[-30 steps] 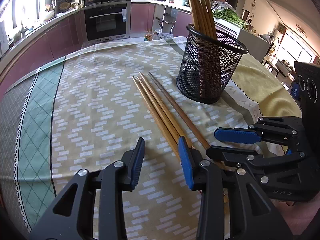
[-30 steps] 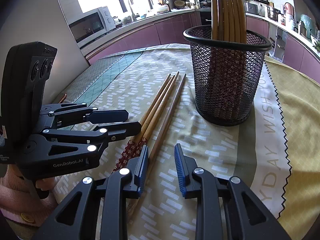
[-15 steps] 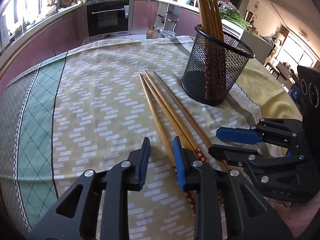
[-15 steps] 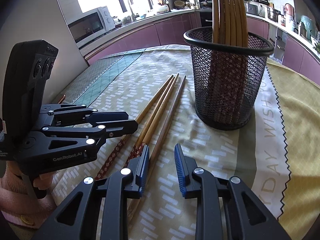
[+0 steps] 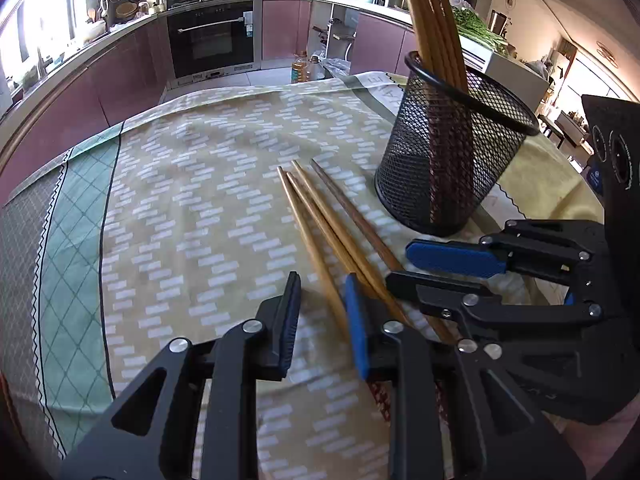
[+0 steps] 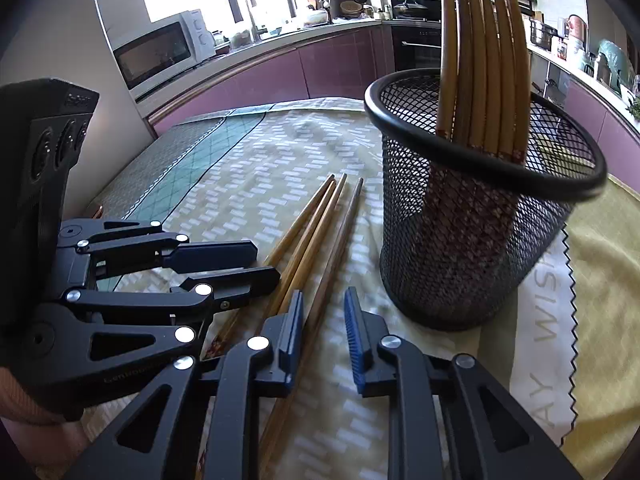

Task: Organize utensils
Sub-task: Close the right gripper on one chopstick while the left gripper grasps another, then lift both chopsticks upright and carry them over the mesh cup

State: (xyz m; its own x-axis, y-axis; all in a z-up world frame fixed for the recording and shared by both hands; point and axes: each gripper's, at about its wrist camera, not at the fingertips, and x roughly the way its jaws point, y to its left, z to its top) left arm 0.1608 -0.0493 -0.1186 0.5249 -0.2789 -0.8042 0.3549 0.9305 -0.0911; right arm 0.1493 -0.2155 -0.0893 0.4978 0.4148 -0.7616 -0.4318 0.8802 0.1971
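Note:
Three wooden chopsticks (image 5: pixel 320 216) lie side by side on the patterned tablecloth (image 5: pixel 200 200); they also show in the right wrist view (image 6: pixel 316 232). A black mesh holder (image 5: pixel 448 160) stands upright to their right with several chopsticks in it, and shows in the right wrist view (image 6: pixel 476 232). My left gripper (image 5: pixel 322 320) is open, low over the near ends, with the leftmost chopstick between its jaws. My right gripper (image 6: pixel 322 334) is open with the rightmost chopstick between its jaws; it also shows in the left wrist view (image 5: pixel 436 270).
The table's far edge (image 5: pixel 256 92) drops toward the kitchen floor, with an oven (image 5: pixel 212 36) and purple cabinets beyond. A microwave (image 6: pixel 160 50) sits on the counter behind. The yellow cloth edge (image 6: pixel 572 320) lies right of the holder.
My left gripper has opened wider and slid forward over the chopsticks. My right gripper has moved forward, closer to the holder and lower over the chopsticks.

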